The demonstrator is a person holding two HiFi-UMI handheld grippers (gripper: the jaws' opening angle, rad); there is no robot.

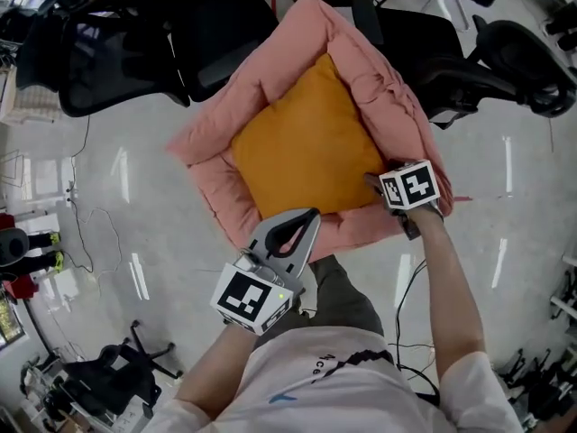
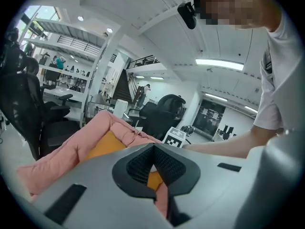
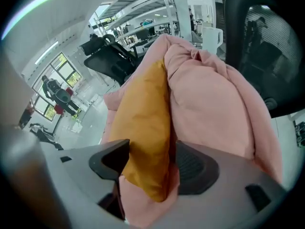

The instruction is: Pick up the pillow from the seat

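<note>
Orange pillow (image 3: 143, 123) sits between your right hand-held gripper's (image 3: 150, 163) spread jaws: pinch it alone, not the pink cushion (image 3: 209, 104); left hand-held gripper (image 2: 153, 147) is pressed together.

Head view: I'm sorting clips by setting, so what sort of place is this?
Probably an open-plan office or lab: black office chairs stand on a glossy floor, and the left gripper view shows desks and a ceiling strip light.
</note>
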